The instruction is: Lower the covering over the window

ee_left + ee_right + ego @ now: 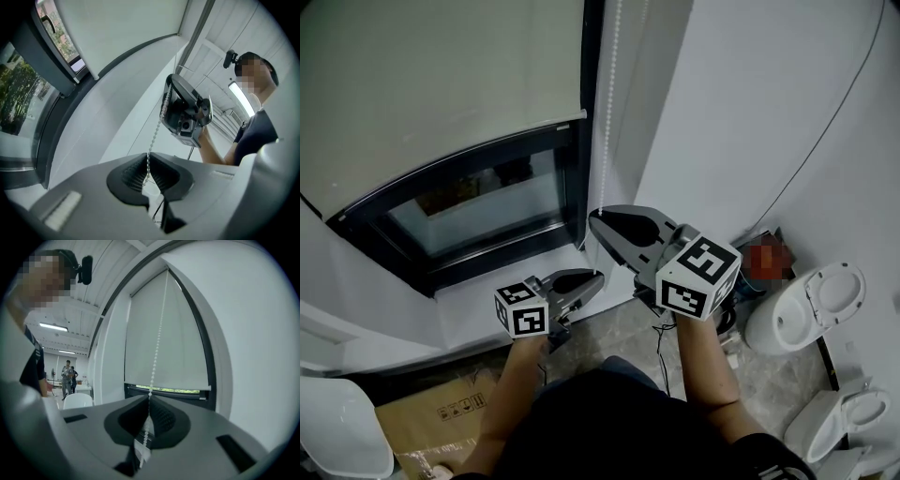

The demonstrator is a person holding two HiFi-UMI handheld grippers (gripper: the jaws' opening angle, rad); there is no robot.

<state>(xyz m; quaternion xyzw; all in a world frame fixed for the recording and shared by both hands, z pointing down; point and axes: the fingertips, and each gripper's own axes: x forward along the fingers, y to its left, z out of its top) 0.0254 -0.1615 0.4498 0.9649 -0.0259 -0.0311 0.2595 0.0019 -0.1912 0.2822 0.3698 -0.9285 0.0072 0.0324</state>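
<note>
Bead chain [159,333], one, clamped in left hand-held gripper [148,156] and right hand-held gripper [150,398], one blind [183,348] part-lowered.

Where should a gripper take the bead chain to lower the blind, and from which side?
On the hanging run of the bead chain beside the window frame, coming level from the room side, jaws closing across it: it is thin and vertical, so beads lodge in the ribs. The left gripper and right gripper are shut on it.
</note>
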